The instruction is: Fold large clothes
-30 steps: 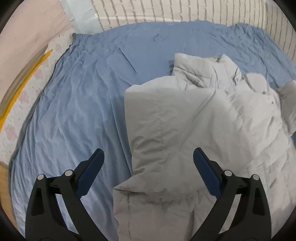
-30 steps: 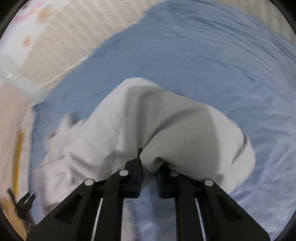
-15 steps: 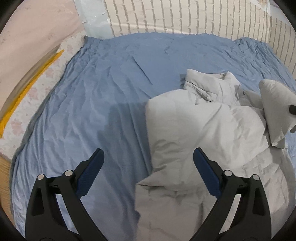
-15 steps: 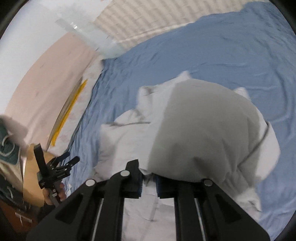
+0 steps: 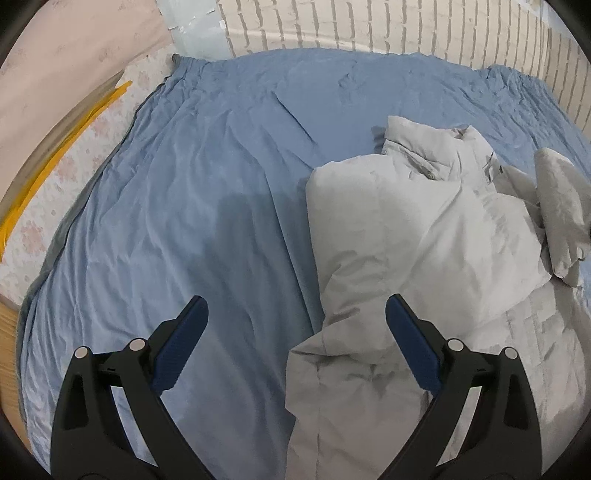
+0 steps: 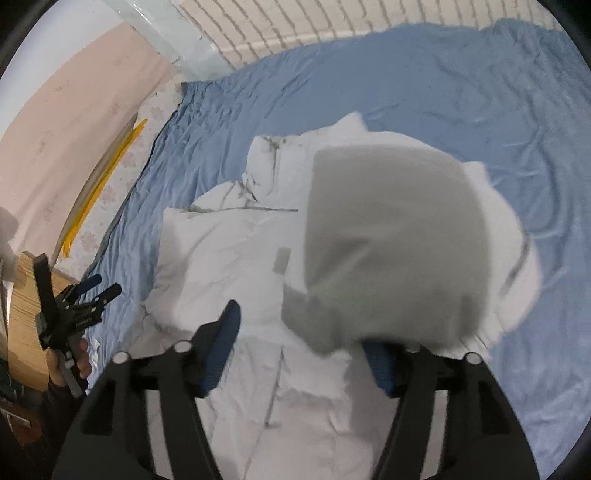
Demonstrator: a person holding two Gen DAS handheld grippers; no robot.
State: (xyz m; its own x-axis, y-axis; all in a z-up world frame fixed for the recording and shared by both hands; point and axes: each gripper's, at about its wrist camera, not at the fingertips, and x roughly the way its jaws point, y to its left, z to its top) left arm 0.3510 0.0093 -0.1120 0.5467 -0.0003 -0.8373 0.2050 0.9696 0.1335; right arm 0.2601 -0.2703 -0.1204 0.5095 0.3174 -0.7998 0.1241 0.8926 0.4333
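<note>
Here one pale grey coat (image 5: 424, 251) lies bunched on the right half of a blue sheet (image 5: 207, 206), its left edge running down the middle, with a wide stretch of bare sheet to its left and more beyond its collar toward the brick wall (image 5: 369, 26). Two grippers show: the left gripper (image 5: 297, 317) hangs with jaws wide apart over the coat's lower left edge, gripping nothing. The right gripper (image 6: 301, 345) also has its jaws apart, a blurred fold of the coat (image 6: 388, 251) draped over its right finger.

The jacket (image 5: 413, 236) lies on the bed sheet (image 5: 207, 206), its sleeve (image 5: 561, 210) across its right side.
</note>
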